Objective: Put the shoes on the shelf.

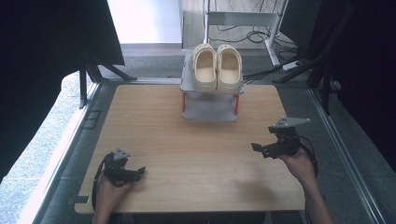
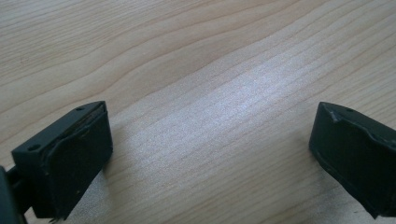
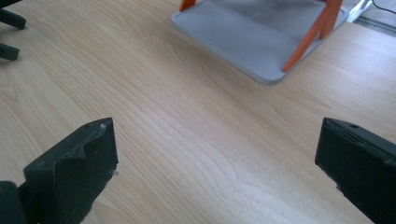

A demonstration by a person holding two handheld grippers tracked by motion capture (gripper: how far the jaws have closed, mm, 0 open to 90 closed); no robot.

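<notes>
wooden table (image 1: 196,154) bears both hands low; left gripper (image 1: 140,171) and right gripper (image 1: 256,147) seemingly gape wide, empty.

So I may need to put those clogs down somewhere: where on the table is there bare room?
The wooden table is bare between the left gripper and the right gripper, and on forward to the grey rack. There are also bare strips left and right of the rack. The far middle is crowded: the rack stands there with the cream clogs on its top shelf.
</notes>
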